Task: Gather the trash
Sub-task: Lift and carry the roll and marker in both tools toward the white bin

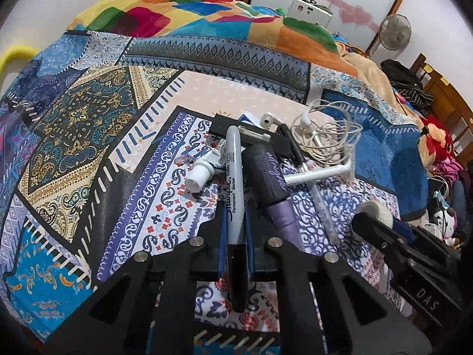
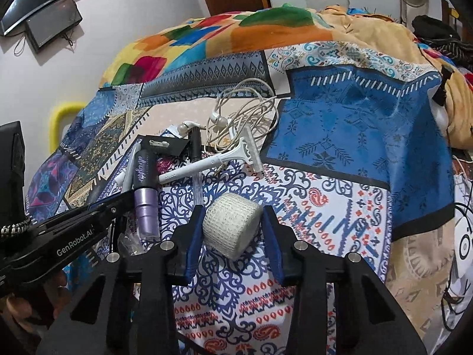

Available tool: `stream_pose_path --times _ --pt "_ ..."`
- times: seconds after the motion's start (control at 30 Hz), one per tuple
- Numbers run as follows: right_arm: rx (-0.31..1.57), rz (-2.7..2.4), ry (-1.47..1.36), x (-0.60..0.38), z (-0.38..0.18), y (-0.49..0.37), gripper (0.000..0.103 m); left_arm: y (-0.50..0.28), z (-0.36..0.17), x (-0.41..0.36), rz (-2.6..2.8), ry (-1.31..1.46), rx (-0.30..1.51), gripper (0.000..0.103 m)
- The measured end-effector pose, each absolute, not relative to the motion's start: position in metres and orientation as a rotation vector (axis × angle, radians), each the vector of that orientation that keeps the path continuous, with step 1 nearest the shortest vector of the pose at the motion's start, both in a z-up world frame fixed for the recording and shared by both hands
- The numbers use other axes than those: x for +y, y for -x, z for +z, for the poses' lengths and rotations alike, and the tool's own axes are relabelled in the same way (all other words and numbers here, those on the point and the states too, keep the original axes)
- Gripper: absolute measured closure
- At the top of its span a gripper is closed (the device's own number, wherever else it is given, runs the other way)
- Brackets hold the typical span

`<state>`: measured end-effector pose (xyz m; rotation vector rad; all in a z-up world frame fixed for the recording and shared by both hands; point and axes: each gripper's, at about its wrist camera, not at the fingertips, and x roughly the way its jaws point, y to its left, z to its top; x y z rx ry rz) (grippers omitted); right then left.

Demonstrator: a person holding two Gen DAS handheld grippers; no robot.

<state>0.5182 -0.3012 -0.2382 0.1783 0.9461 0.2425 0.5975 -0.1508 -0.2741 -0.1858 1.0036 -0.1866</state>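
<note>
My left gripper point(image 1: 235, 210) is shut on a grey Sharpie marker point(image 1: 235, 186) and holds it lengthwise between the blue pads, above the patterned bedspread. My right gripper point(image 2: 233, 207) is shut on a white gauze tape roll point(image 2: 230, 224); it also shows in the left wrist view point(image 1: 377, 211). Ahead lies a pile: a purple and black tube point(image 1: 270, 177) point(image 2: 145, 195), a white razor point(image 1: 322, 173) point(image 2: 224, 156), tangled white earphones point(image 1: 325, 130) point(image 2: 242, 112), a white toothpaste tube point(image 1: 204, 168), a clear pen point(image 1: 323, 210) and a black card point(image 1: 236, 127).
The patterned bedspread point(image 1: 88, 148) covers the bed. A bright patchwork blanket point(image 1: 183, 11) is heaped at the back. Stuffed toys point(image 1: 437, 139) and cables lie at the right edge. A yellow handle point(image 2: 62, 118) sits beyond the left edge. A fan point(image 1: 394, 31) stands by the wall.
</note>
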Motion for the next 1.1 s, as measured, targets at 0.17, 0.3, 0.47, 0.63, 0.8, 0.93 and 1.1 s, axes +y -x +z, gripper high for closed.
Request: stream_pose_path --times 0.17,0.3,0.47,0.63,0.8,0.93,1.1 --pt "0.922 0.241 -0.168 -0.302 -0.221 -0.510 0.068 -0.582 -0.250 -0.146 -0.201 0.181 0.971 0.093" --pt "0.892 0.243 -0.155 -0.301 -0.200 -0.499 0.068 -0.566 -0.224 -0.143 -0.209 0.172 0.941 0.093" --pt "0.836 0.255 -0.128 -0.297 -0.165 -0.477 0.068 -0.536 -0.182 -0.138 -0.219 0.163 0.887 0.093" --pt "0.771 0.279 -0.106 -0.286 -0.121 -0.450 0.068 -0.502 -0.142 -0.130 -0.219 0.156 0.831 0.093" --pt "0.708 0.315 -0.082 -0.272 -0.082 -0.417 0.068 -0.461 -0.101 -0.117 -0.210 0.151 0.770 0.093" --pt "0.675 0.351 -0.072 -0.258 -0.060 -0.389 0.068 -0.422 -0.075 -0.100 -0.203 0.155 0.730 0.093" --pt "0.640 0.400 -0.051 -0.236 -0.041 -0.353 0.068 -0.370 -0.053 -0.077 -0.168 0.137 0.690 0.093"
